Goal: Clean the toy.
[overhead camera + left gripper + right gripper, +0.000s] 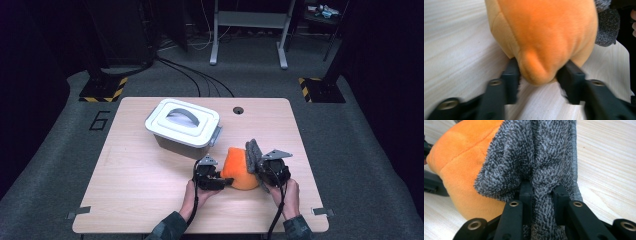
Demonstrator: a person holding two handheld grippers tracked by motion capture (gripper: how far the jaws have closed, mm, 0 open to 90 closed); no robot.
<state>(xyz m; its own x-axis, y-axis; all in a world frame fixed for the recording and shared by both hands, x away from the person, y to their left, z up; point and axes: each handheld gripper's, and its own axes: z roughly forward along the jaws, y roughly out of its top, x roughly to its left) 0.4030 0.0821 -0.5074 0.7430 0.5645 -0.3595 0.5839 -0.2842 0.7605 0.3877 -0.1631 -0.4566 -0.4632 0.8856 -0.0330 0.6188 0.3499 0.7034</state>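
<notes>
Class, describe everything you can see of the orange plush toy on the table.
The orange plush toy is a soft, rounded lump of short velvety fabric with paler seamed panels. It rests on the wooden table, near its front edge. The left hand-held gripper pinches a bulge of it between its jaws. A grey fuzzy cloth, clamped by the right hand-held gripper, lies against its other side.

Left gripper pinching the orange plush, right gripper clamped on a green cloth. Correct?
Not quite: the cloth is grey, not green, as the right gripper view shows. The right gripper is clamped on it, and the left gripper does pinch the orange plush.
</notes>
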